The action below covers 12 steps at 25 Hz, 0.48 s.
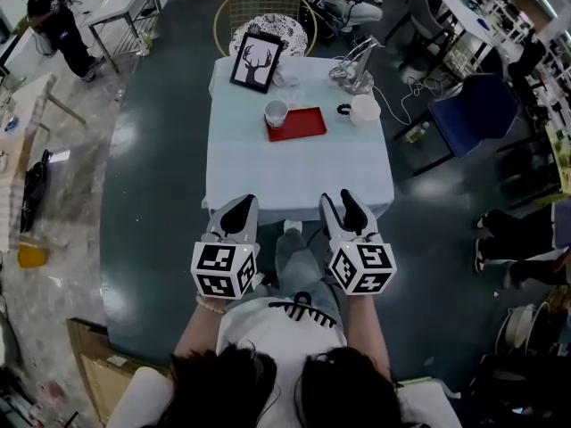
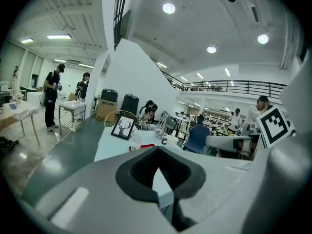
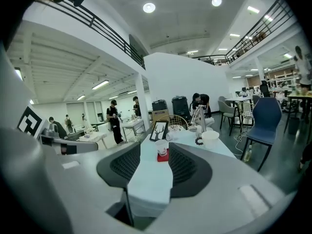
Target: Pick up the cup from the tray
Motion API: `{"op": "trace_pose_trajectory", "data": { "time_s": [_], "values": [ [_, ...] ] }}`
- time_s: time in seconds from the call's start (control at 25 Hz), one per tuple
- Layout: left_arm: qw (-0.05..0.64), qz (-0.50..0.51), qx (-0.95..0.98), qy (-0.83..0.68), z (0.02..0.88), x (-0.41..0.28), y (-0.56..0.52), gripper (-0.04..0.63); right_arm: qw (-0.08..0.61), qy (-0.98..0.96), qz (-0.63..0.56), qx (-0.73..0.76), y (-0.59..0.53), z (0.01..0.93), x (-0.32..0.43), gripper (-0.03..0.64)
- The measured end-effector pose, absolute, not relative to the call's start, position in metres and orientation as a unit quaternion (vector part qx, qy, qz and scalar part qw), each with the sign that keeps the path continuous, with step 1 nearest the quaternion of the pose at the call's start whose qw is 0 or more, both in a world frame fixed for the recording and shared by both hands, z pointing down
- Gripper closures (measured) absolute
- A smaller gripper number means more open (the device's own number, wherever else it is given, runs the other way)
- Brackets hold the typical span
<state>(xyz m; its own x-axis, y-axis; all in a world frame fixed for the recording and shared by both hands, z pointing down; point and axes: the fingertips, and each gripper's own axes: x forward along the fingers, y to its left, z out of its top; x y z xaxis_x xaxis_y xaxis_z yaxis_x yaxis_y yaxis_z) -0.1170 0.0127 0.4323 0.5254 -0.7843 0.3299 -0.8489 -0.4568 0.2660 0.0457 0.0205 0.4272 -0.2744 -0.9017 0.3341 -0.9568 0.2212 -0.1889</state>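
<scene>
A white cup [image 1: 276, 112] stands upright at the left end of a red tray [image 1: 302, 124] on the far half of a table [image 1: 294, 172] with a pale cloth. Both grippers hang over the table's near edge, well short of the tray. My left gripper [image 1: 241, 205] has its jaws together and holds nothing; in its own view the cup [image 2: 136, 141] sits far ahead, above the closed tips [image 2: 157, 156]. My right gripper [image 1: 342, 201] is open and empty; the cup [image 3: 162, 147] and tray [image 3: 164, 157] show far ahead through its gap [image 3: 155, 165].
A framed deer picture [image 1: 256, 61] leans at the table's back left. A white bowl [image 1: 365, 109], a small black ring [image 1: 343, 109] and a metal stand [image 1: 355, 71] sit right of the tray. A wicker chair [image 1: 264, 12] stands behind, a blue chair [image 1: 473, 110] to the right.
</scene>
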Motion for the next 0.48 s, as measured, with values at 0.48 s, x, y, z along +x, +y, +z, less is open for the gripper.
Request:
{"op": "trace_pose_trajectory", "data": {
  "time_s": [0.48],
  "values": [
    [0.223, 0.100, 0.835, -0.494, 0.453, -0.110, -0.053, 0.595, 0.098, -0.791, 0.187, 0.574, -0.065, 0.450, 0.042, 0.373]
  ]
}}
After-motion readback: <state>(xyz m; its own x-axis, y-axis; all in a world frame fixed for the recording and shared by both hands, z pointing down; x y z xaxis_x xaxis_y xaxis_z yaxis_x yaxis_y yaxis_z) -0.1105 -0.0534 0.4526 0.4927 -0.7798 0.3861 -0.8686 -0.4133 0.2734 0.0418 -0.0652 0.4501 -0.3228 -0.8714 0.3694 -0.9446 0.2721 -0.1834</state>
